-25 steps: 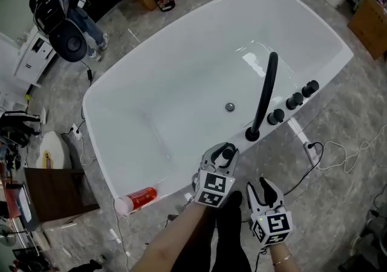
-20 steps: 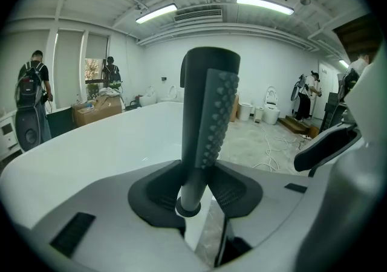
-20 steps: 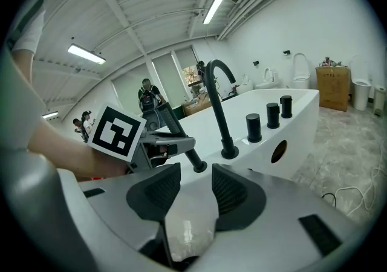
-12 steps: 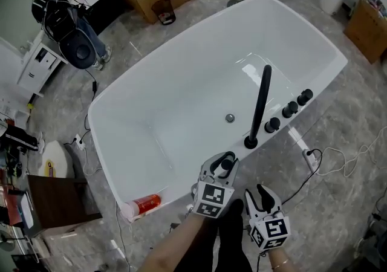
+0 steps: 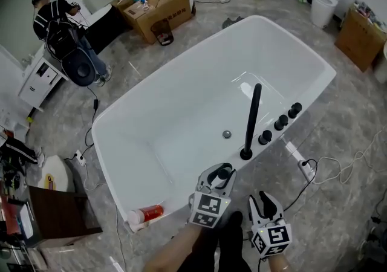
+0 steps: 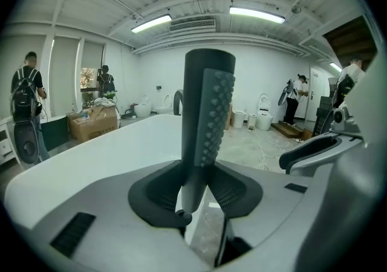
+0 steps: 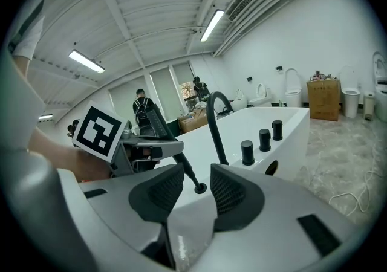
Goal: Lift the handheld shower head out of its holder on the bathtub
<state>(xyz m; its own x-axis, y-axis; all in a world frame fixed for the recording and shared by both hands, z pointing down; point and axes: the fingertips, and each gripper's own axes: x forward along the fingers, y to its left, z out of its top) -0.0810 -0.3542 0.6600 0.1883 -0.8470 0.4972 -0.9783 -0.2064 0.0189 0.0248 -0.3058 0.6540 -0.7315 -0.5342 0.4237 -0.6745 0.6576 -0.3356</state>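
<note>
The left gripper (image 6: 202, 191) clamps 1 black handheld shower head (image 6: 208, 107). The right gripper (image 7: 198, 197) has just been closing, its 2 jaws still apart and pressing nothing. The bathtub (image 5: 121, 121) carries 1 spout (image 5: 251, 121) and 3 knobs (image 5: 280, 123).

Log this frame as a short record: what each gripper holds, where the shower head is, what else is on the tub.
left gripper: shut on the shower head, held upright
right gripper: open, jaws just been closing, nothing between them
shower head: its lower end looks clear of the rim
bathtub: white, black spout and three knobs on its rim
red bottle: lying at the tub's near corner
</note>
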